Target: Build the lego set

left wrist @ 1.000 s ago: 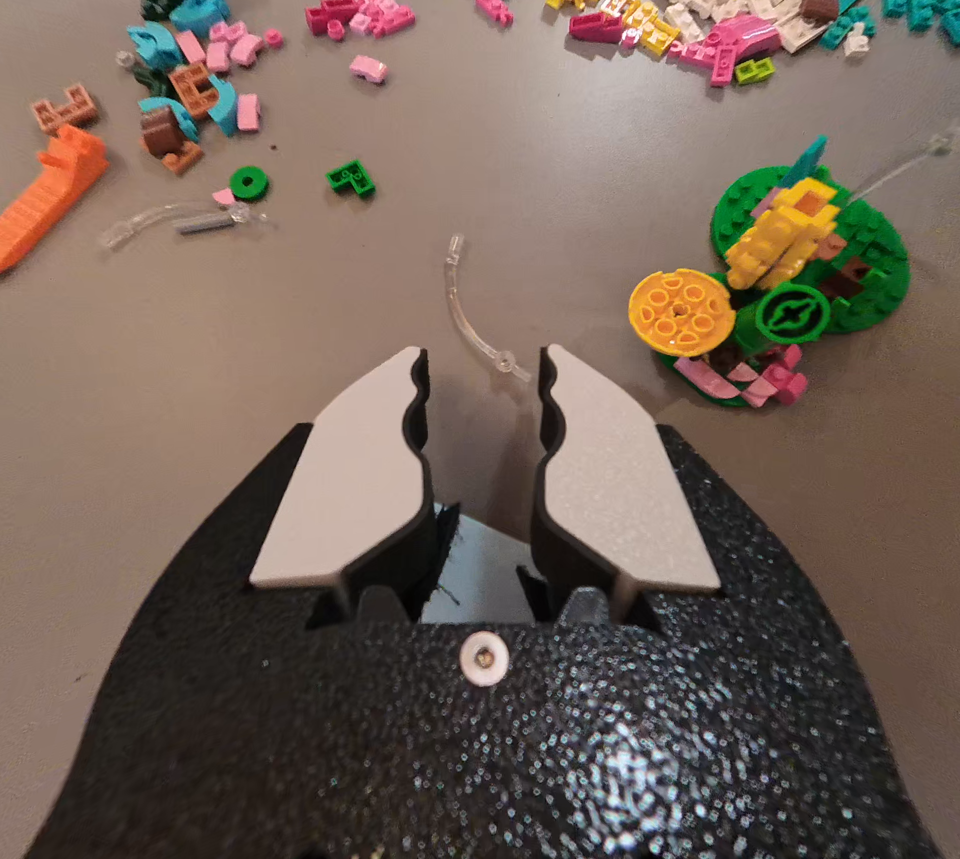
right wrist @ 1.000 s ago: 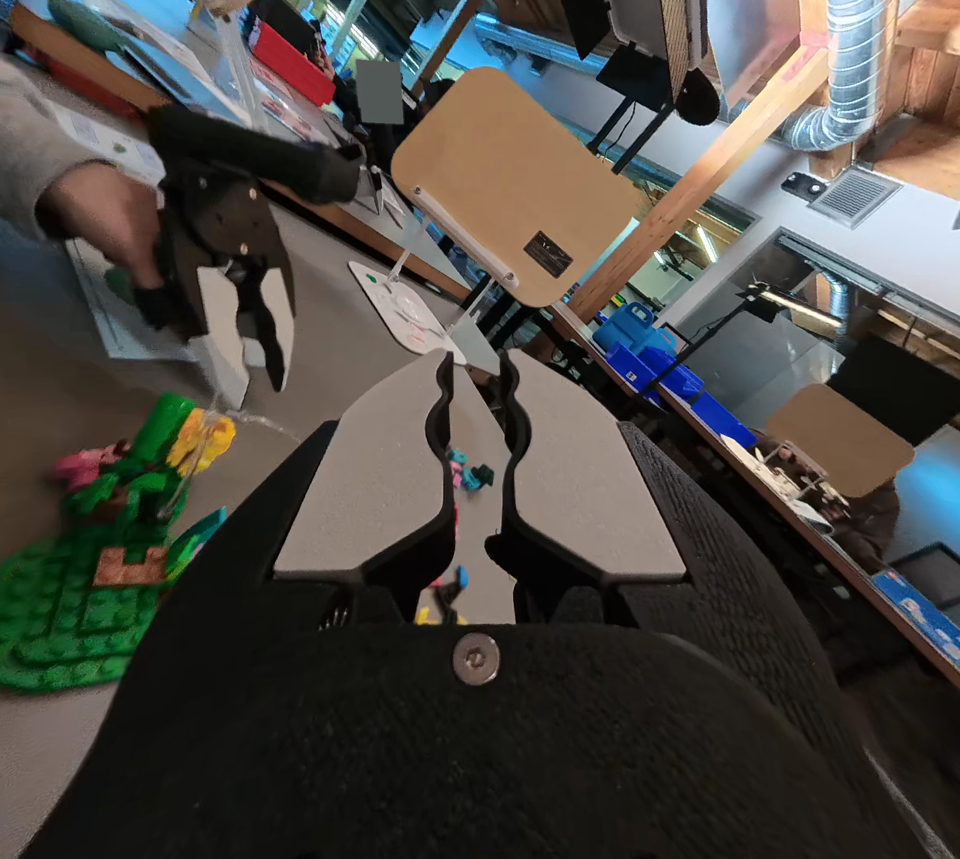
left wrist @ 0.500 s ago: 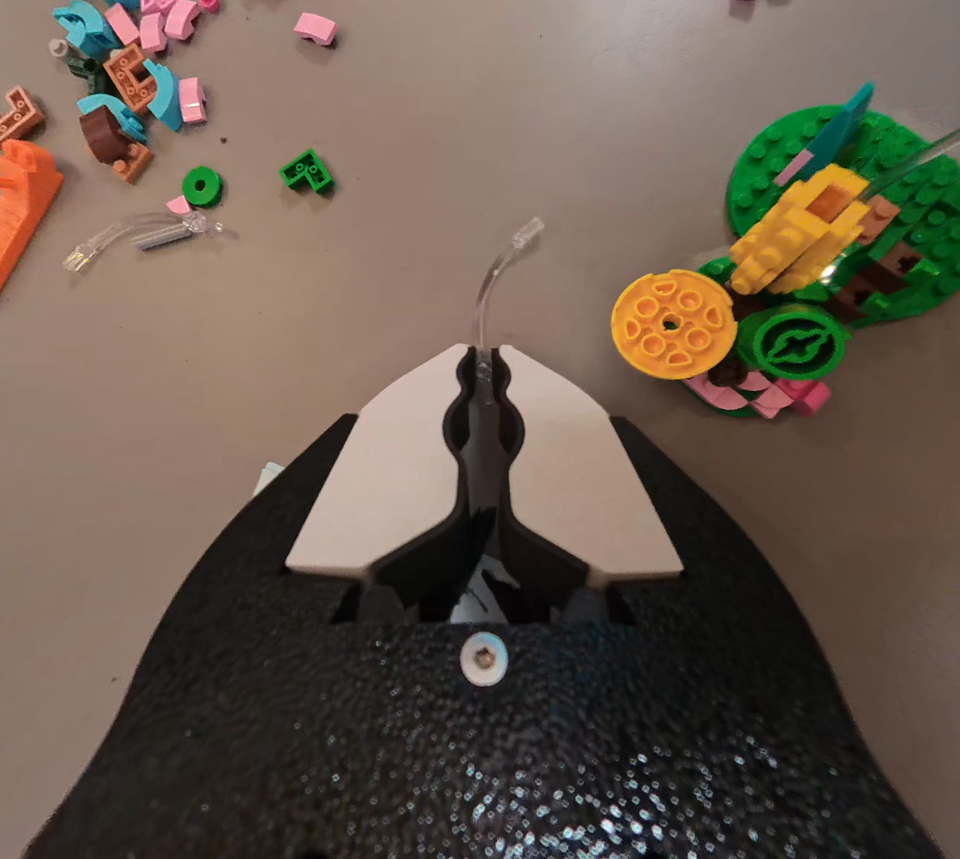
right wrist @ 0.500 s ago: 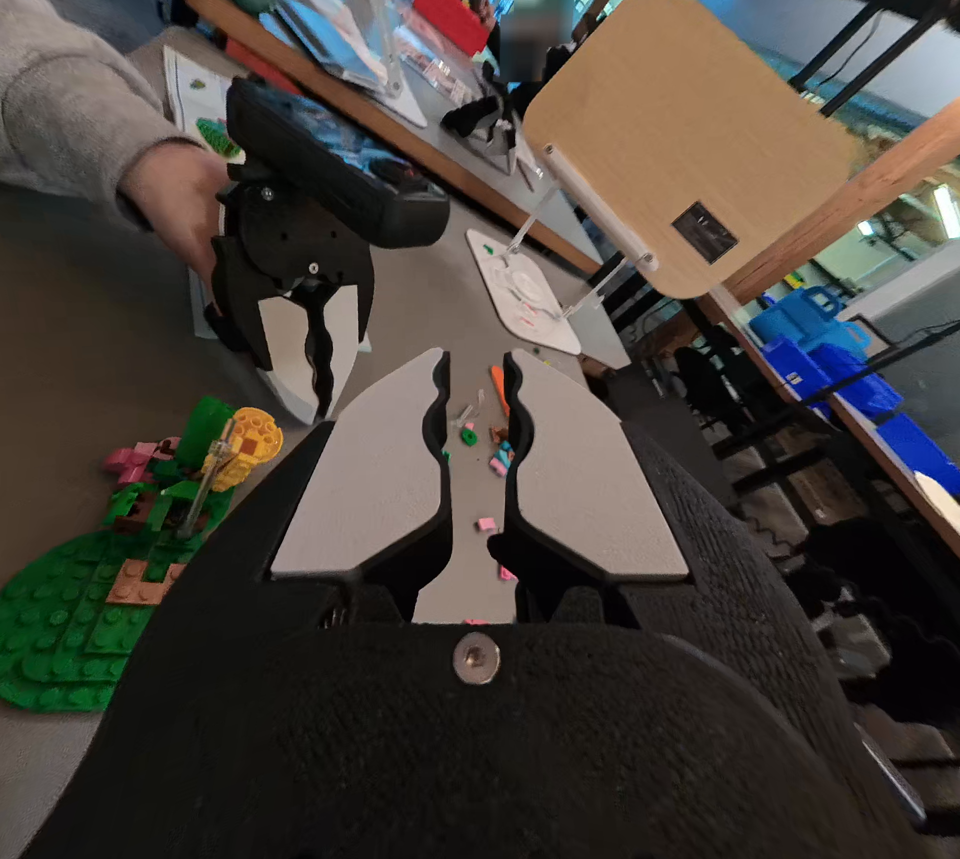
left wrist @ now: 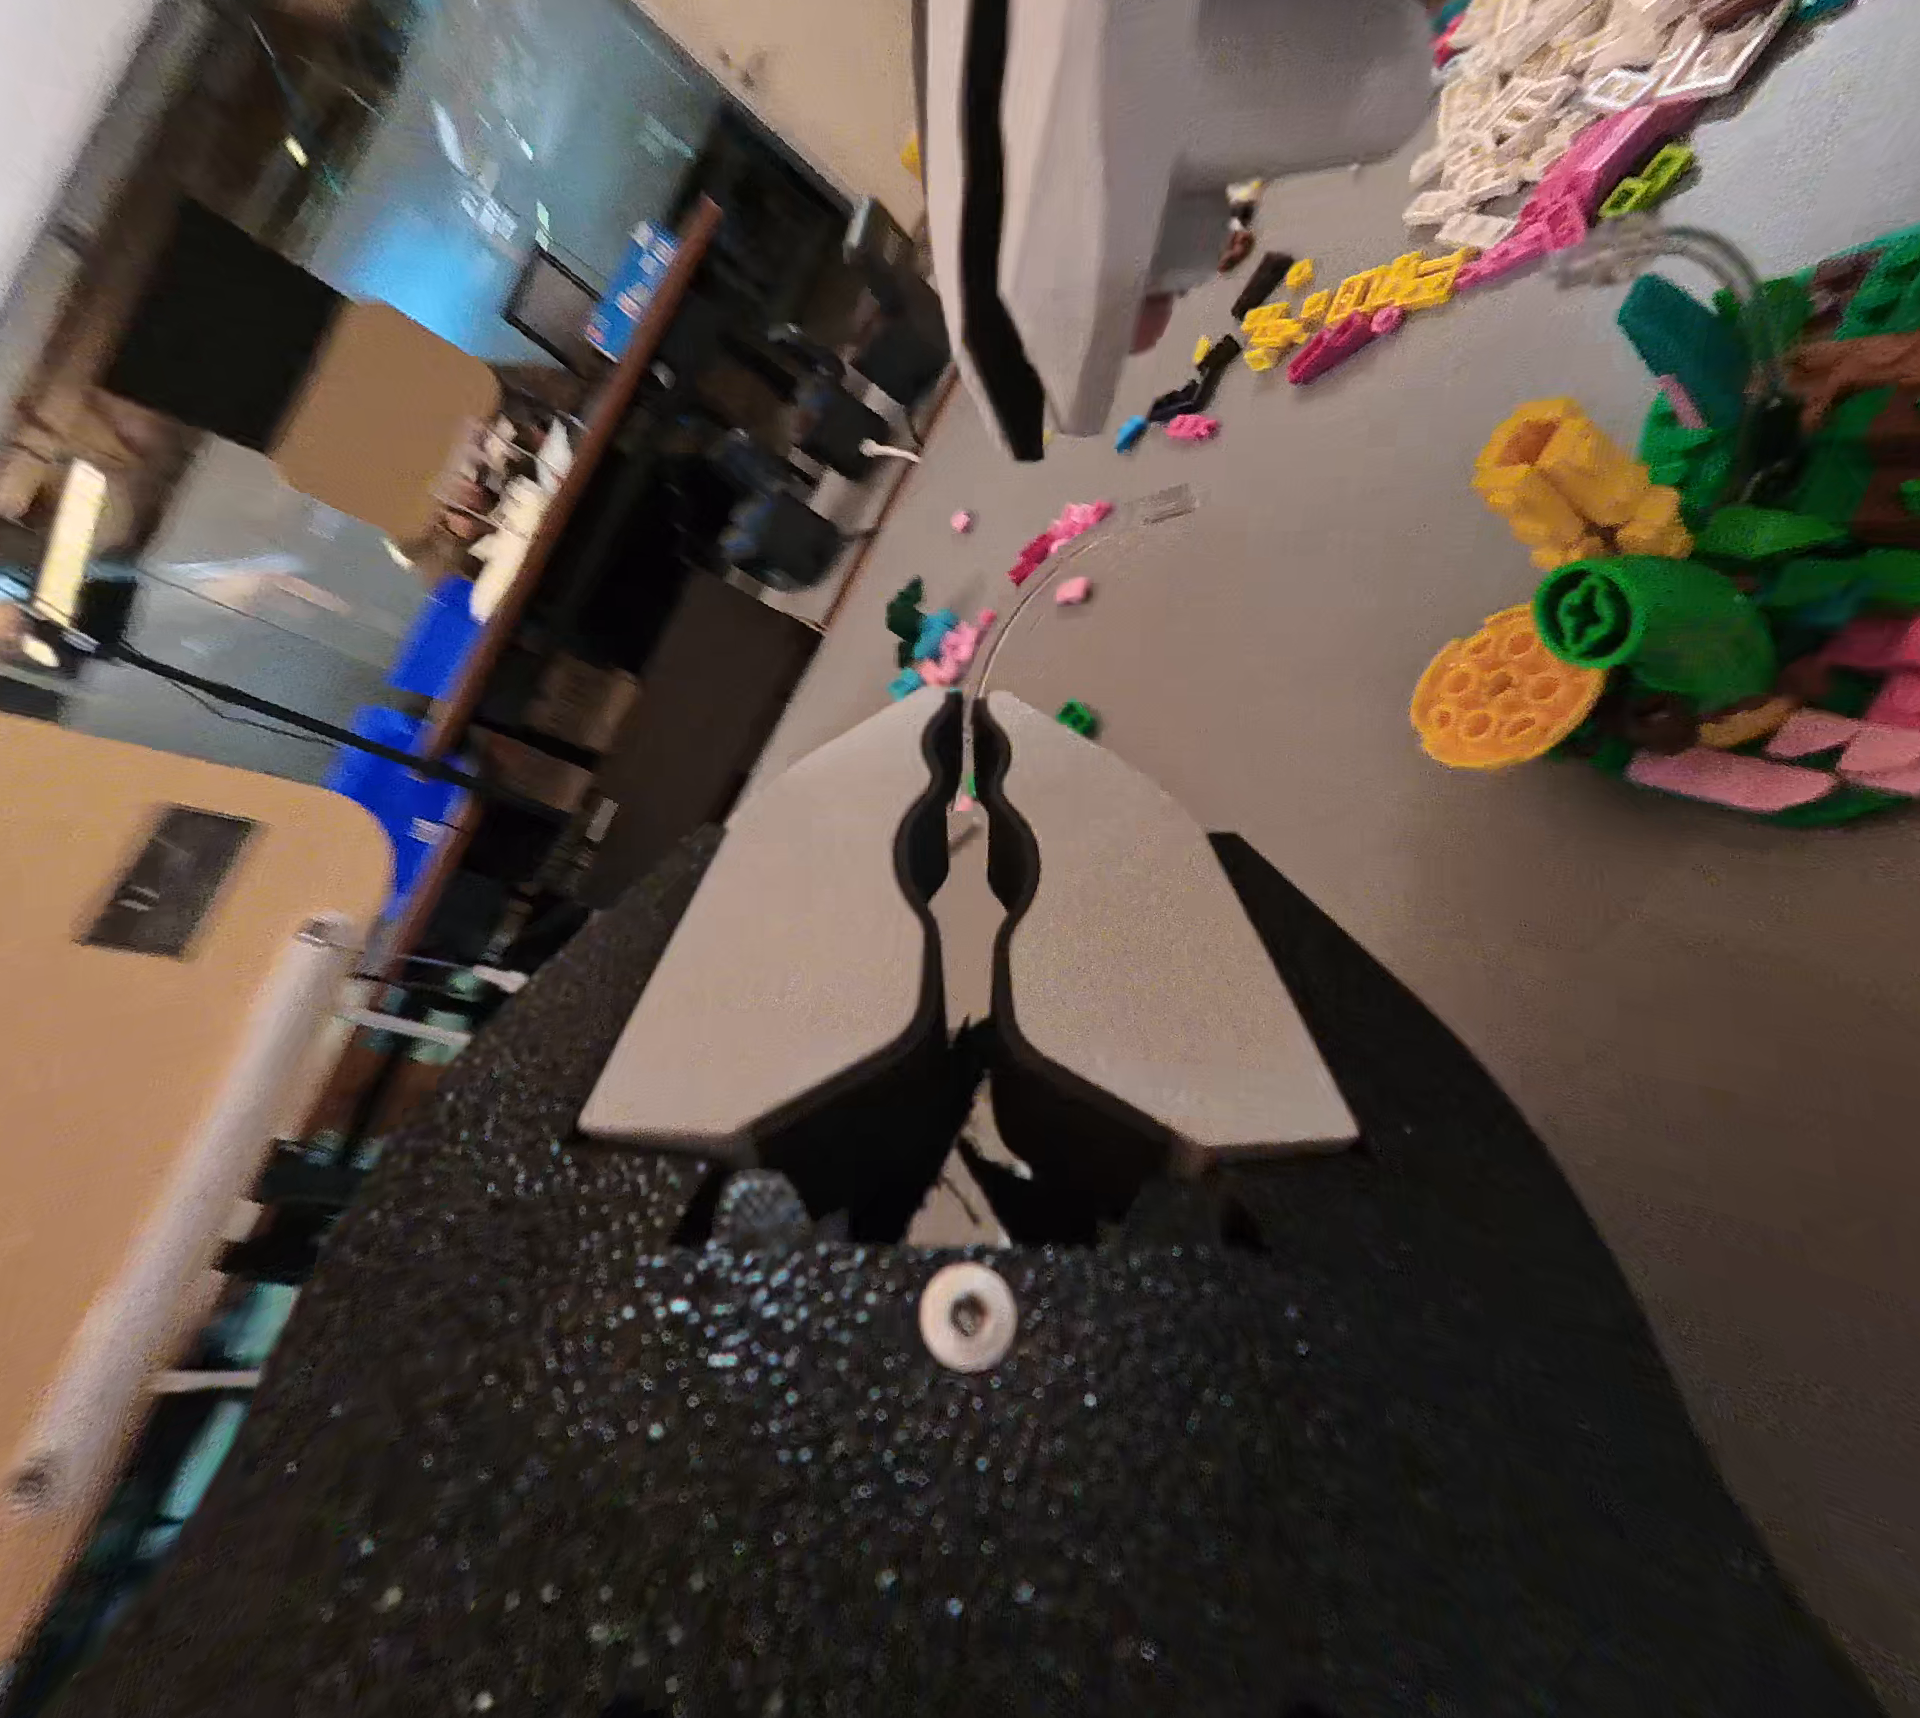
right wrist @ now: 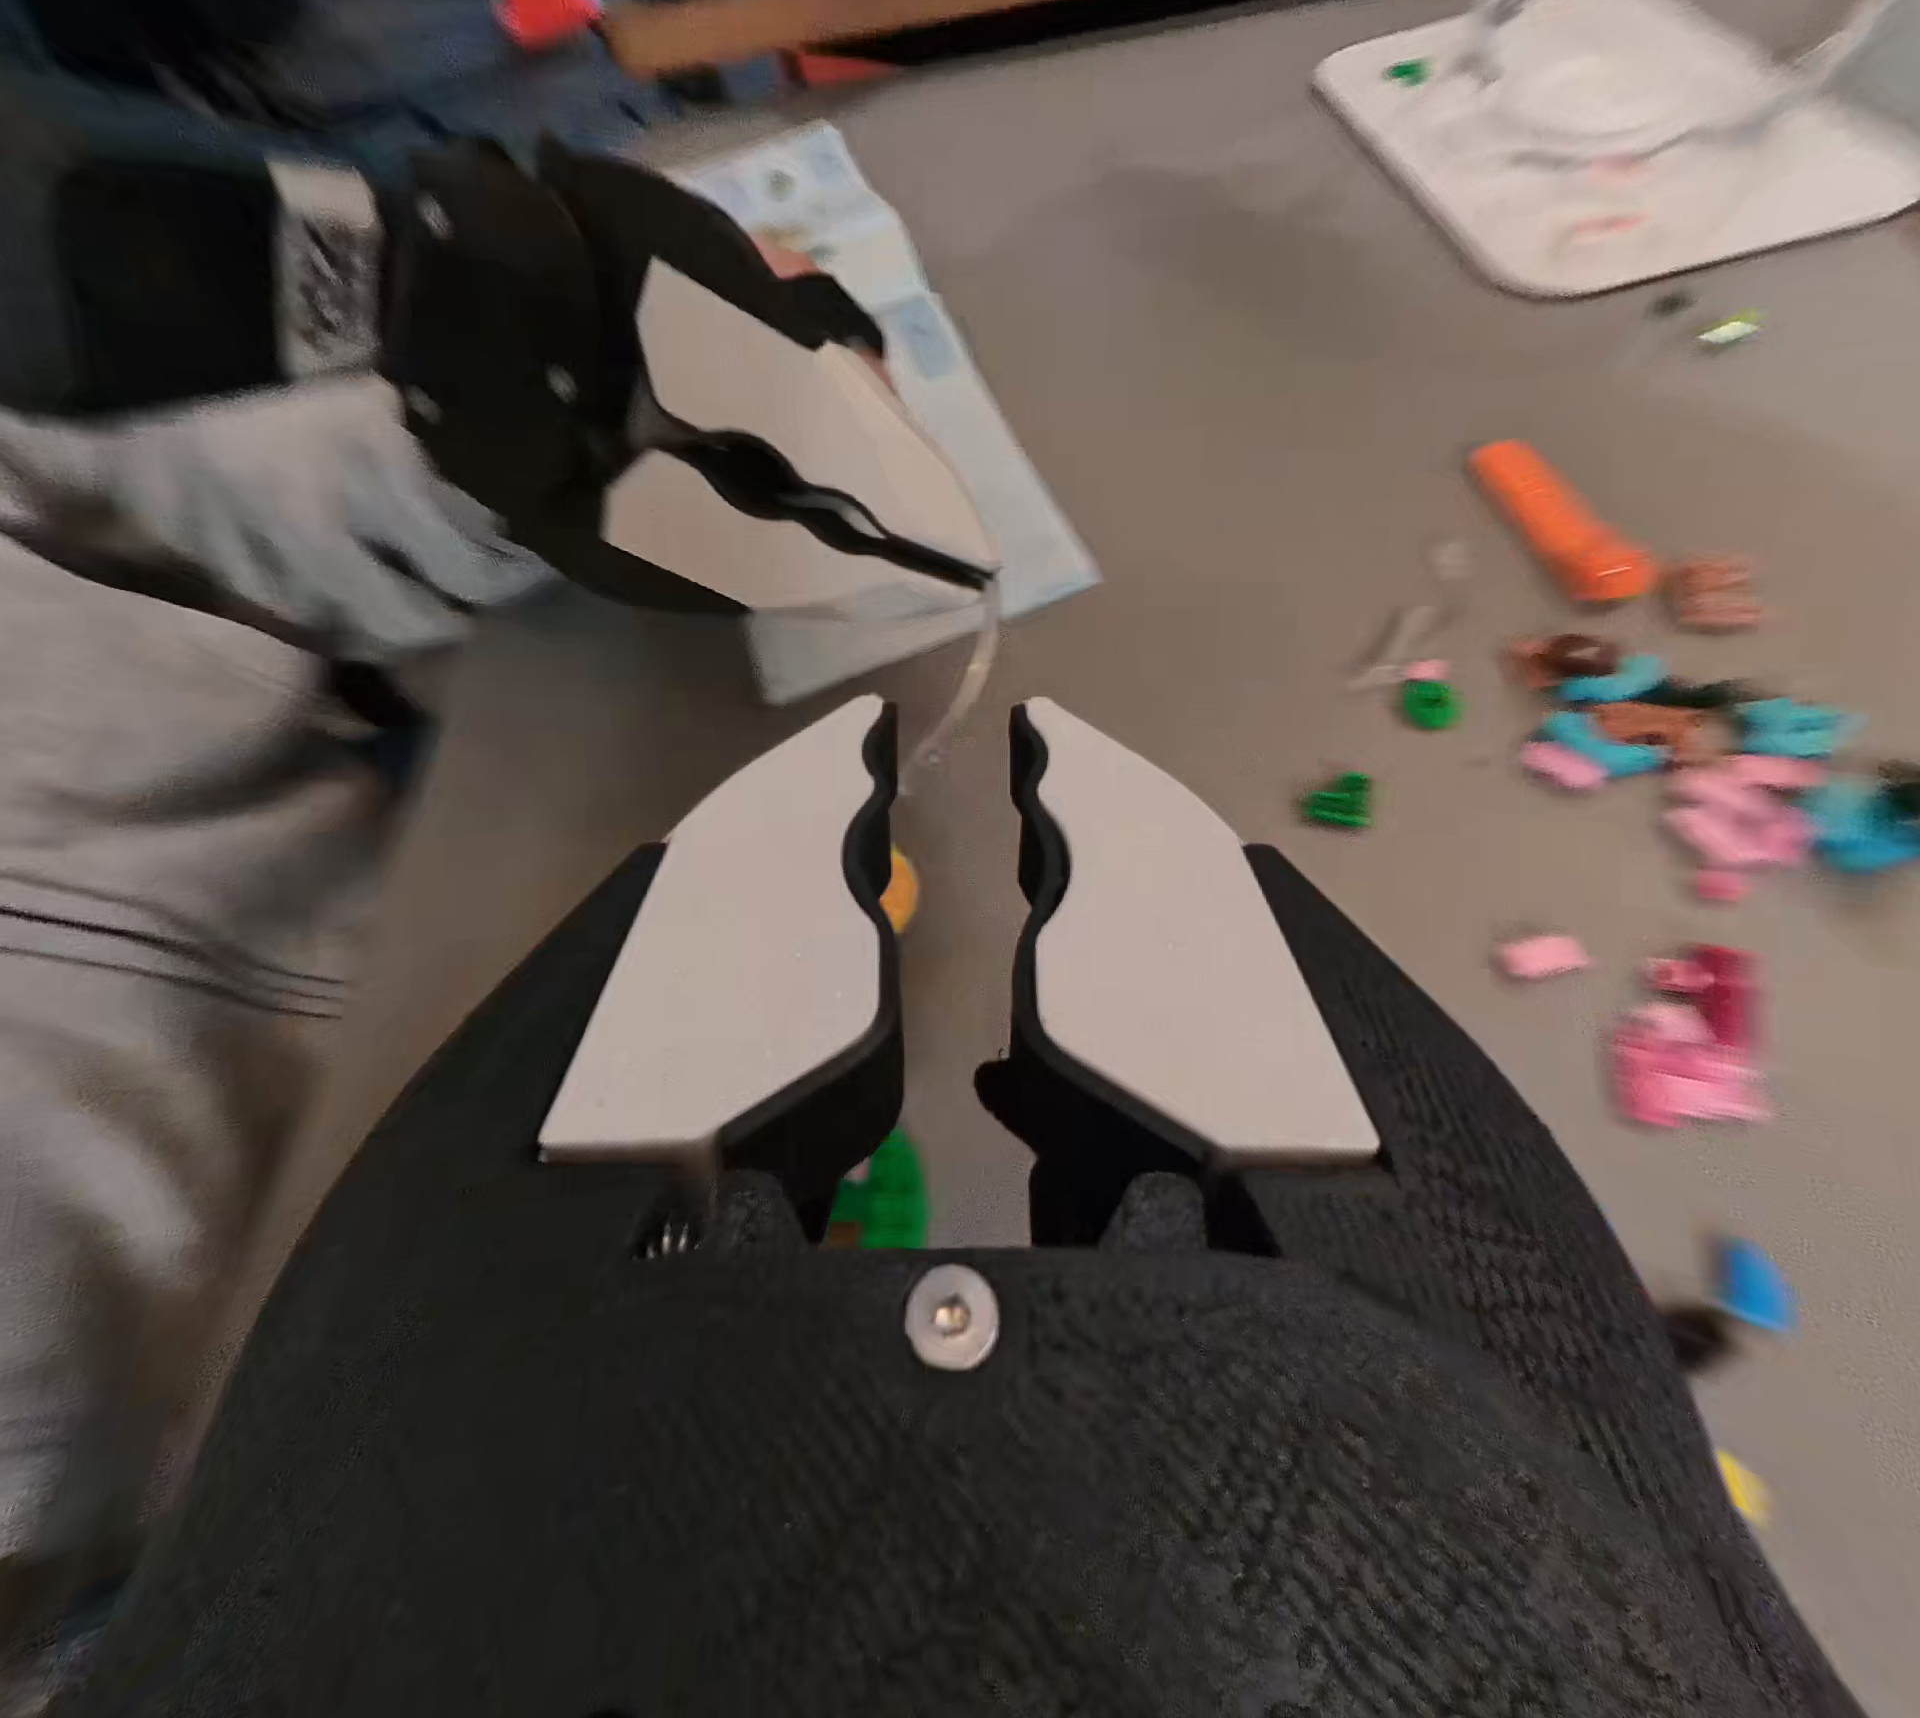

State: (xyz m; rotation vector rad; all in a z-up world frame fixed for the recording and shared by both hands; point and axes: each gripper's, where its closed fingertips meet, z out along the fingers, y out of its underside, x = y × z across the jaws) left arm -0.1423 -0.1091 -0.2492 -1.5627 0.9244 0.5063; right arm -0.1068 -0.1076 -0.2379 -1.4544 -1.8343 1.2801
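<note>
My left gripper (left wrist: 966, 704) is shut on one end of a thin clear curved rod (left wrist: 1049, 577) and holds it off the grey table. The right wrist view shows the same gripper (right wrist: 982, 572) pinching the rod (right wrist: 971, 681), which hangs down from its tips. My right gripper (right wrist: 951, 718) is open. The rod's free end lies between its fingers (right wrist: 790, 889), nearer the left pad, and neither pad presses it. The right gripper also shows blurred at the top of the left wrist view (left wrist: 1023, 421). A brick flower build on a green plate (left wrist: 1766, 588) with a yellow disc (left wrist: 1496, 686) stands to the right.
Loose pink, teal and green bricks (right wrist: 1714, 785) lie right of the grippers, with an orange tool (right wrist: 1558, 515). A white stand base (right wrist: 1621, 141) and a booklet (right wrist: 987, 463) lie farther off. A pile of white bricks (left wrist: 1579, 27) sits at the back. A grey sleeve (right wrist: 156, 785) is at left.
My left gripper closed on the clear rod, lifted it off the table and tilted over. My right gripper swung down, and its open fingers now stand on either side of the rod's free end.
</note>
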